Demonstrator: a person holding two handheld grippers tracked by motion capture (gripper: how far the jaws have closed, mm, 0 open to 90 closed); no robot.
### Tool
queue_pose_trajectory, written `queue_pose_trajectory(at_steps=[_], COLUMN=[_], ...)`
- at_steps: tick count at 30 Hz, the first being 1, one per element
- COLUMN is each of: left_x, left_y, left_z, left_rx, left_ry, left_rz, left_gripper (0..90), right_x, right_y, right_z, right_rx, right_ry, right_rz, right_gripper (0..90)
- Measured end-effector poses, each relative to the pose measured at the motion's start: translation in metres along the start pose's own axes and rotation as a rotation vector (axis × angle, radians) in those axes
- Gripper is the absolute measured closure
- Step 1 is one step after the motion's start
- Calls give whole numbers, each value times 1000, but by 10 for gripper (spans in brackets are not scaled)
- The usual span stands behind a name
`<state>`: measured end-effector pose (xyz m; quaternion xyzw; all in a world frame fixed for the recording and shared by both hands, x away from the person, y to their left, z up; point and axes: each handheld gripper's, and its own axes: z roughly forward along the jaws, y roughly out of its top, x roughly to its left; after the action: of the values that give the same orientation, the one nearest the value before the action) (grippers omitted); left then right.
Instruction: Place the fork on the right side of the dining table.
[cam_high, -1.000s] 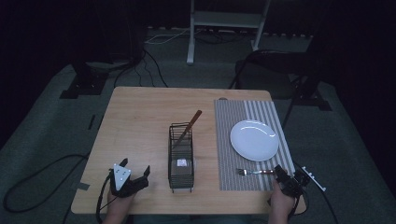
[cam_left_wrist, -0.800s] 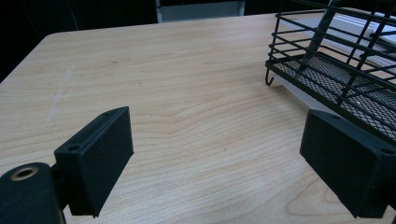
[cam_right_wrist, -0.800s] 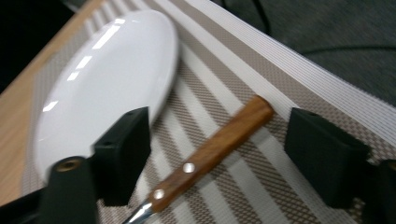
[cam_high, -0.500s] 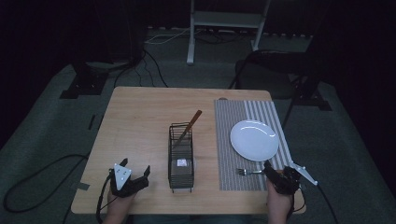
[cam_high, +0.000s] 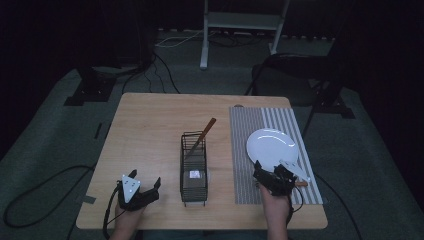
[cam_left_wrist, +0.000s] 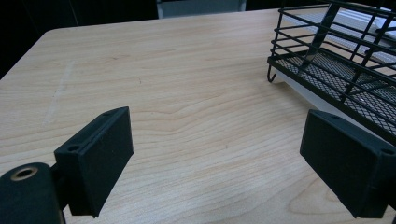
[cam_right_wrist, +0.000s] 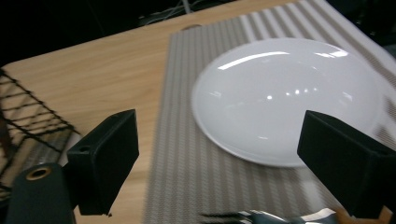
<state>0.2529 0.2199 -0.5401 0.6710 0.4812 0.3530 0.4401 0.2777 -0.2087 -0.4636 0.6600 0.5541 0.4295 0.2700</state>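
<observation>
Both black grippers carry blocky matte fingers (cam_left_wrist: 95, 158), a brass-ringed hole, a grey three-cornered plate (cam_high: 129, 184).

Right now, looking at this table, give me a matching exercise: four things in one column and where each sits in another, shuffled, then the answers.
Things:
1. round white plate
2. black wire basket
3. left gripper
4. brown-handled utensil

Places:
A. leaning in the basket
B. table's middle
C. on the grey striped placemat
D. near-left part of the wooden table

Pairs: 1-C, 2-B, 3-D, 4-A

Overhead view; low, close gripper views — shared table (cam_high: 150, 130)
</observation>
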Motion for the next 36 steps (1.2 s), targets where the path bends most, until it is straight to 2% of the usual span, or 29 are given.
queue_pose_trajectory(at_steps=[2,5,10,16,19,22,23,28,29,32,33,35,36], left_x=[0,0,-1,-1,-1,-1,-1,0,-1,-1,-1,-1,-1], left_y=[0,0,0,0,0,0,0,0,0,0,0,0,0], left_z=[0,0,0,-1,-1,0,-1,-1,-1,-1,-1,-1,-1], left_rx=[0,1,-2,-2,-2,0,-1,-4,-3,-3,-5,-4,-4], left_ry=[3,3,4,6,4,2,1,0,-1,0,0,0,0], left_rz=[0,0,2,5,6,6,5,3,4,5,3,4,4], left_gripper=[95,95,95,95,95,95,95,95,95,95,95,95,95], right_x=[11,28,51,72,80,88,90,99,102,103,106,107,107], right_y=[6,14,26,37,42,46,46,45,45,46,48,52,52], right_z=[3,6,15,29,37,50,54,70,79,84,87,91,91], right_rx=[-13,-40,-66,-108,-182,-177,-170,-166,-150,-152,-168,-173,-173], right_ry=[44,82,161,255,307,342,361,389,403,424,436,464,464], right_rz=[-5,-25,-27,34,43,50,43,2,-18,-35,-65,-87,-87], right_gripper=[122,122,123,133,154,156,168,240,273,312,380,388,388])
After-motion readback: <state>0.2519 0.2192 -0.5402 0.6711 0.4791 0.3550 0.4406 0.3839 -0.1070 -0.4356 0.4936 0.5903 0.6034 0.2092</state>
